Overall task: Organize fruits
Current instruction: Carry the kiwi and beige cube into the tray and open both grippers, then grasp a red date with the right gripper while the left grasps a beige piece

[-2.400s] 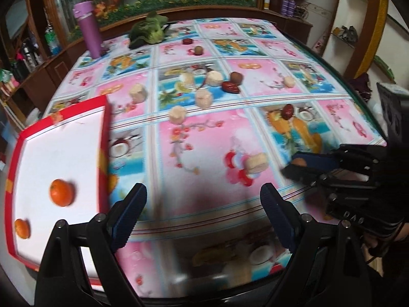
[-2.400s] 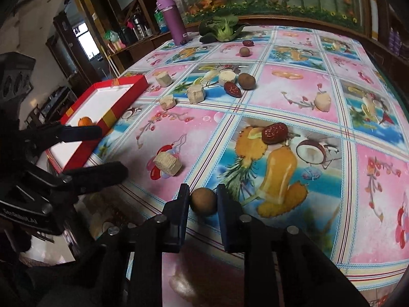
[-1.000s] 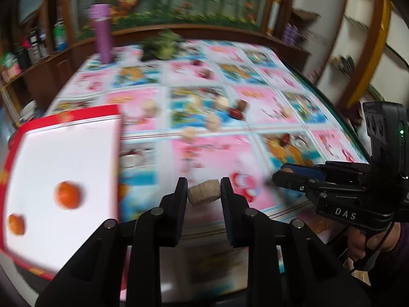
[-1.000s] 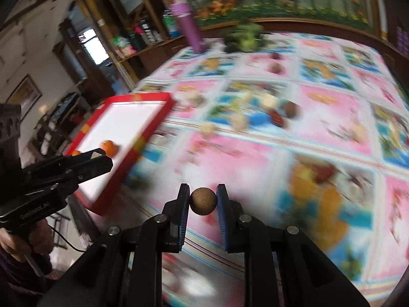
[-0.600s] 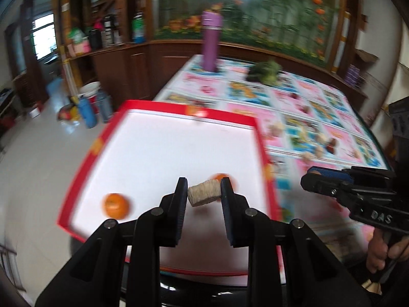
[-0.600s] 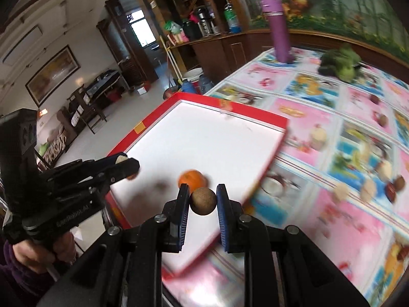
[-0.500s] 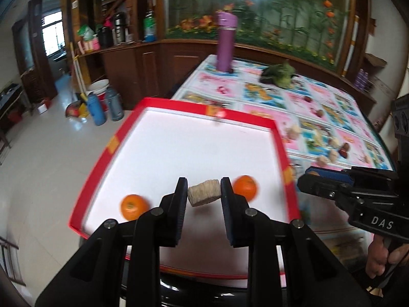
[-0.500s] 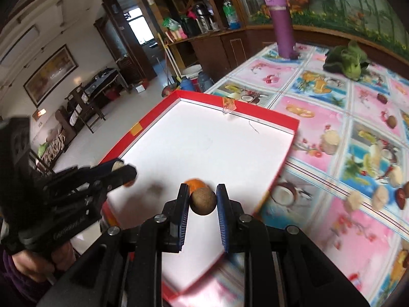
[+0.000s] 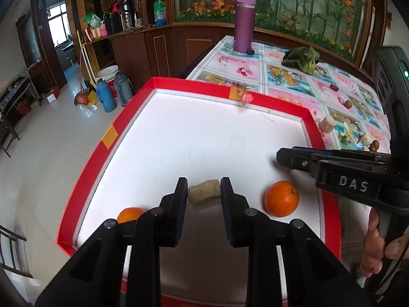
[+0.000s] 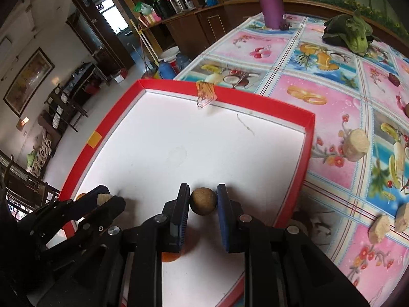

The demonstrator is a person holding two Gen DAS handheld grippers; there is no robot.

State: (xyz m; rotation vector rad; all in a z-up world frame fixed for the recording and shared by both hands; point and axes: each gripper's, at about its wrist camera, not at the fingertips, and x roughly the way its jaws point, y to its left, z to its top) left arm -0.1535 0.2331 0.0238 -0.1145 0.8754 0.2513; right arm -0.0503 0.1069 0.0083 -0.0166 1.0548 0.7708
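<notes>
A pale, rough fruit chunk (image 9: pixel 204 192) is clamped in the left gripper (image 9: pixel 204 194) over the near part of the red-rimmed tray (image 9: pixel 112 135). A small brown round fruit (image 10: pixel 203 201) is pinched by the right gripper (image 10: pixel 203 202), also above the tray's near part, twd its right edge. Two oranges lie on the white tray floor: one (image 9: pixel 281 198) by the near right corner, another (image 9: pixel 129 214) at the near edge, partly hidden by the left gripper. Past the tray's right rim, more pale chunks (e.g. one (image 10: pixel 355 145)) are scattered on the printed tablecloth (image 10: pixel 329 112). At the table's far edge stand a purple bottle (image 9: pixel 245 21) and leafy greens (image 9: pixel 303 58).
</notes>
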